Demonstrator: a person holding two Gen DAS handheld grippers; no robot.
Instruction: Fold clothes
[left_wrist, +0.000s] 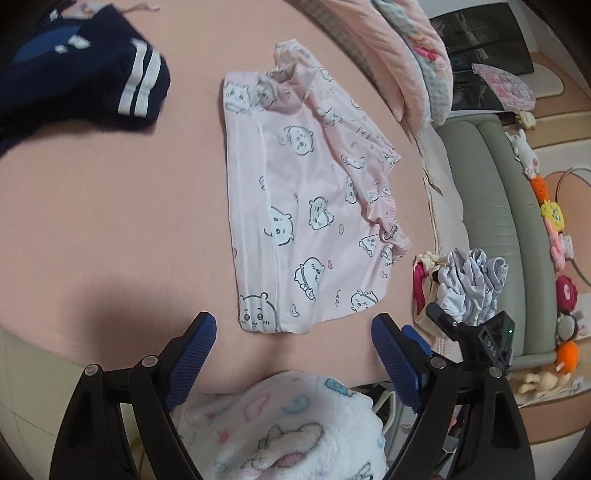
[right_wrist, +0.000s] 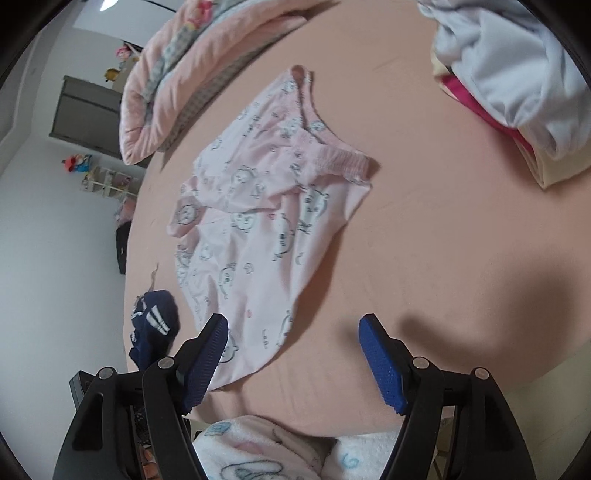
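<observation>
on the peach-pink bed sheet (left_wrist: 110, 206) lies a pair of pale pink shorts (left_wrist: 306, 206) printed with little cartoon animal faces, spread mostly flat with the gathered waistband bunched along one side and one corner flopped over on itself. left gripper (left_wrist: 293, 343) hangs just above the near hem of the shorts, its blue-padded jaws spread wide with nothing between them. right gripper (right_wrist: 293, 343) is likewise spread wide and empty; in its view the near edge of the shorts lies beside its left pad, not pinched. a dark navy garment with white stripes (left_wrist: 85, 74) sits well apart from the shorts near the sheet's edge. a crumpled pile of white, magenta and cream clothes (right_wrist: 517, 85) rests at the other side. a pink quilted blanket (right_wrist: 192, 74) is heaped beyond the shorts.
</observation>
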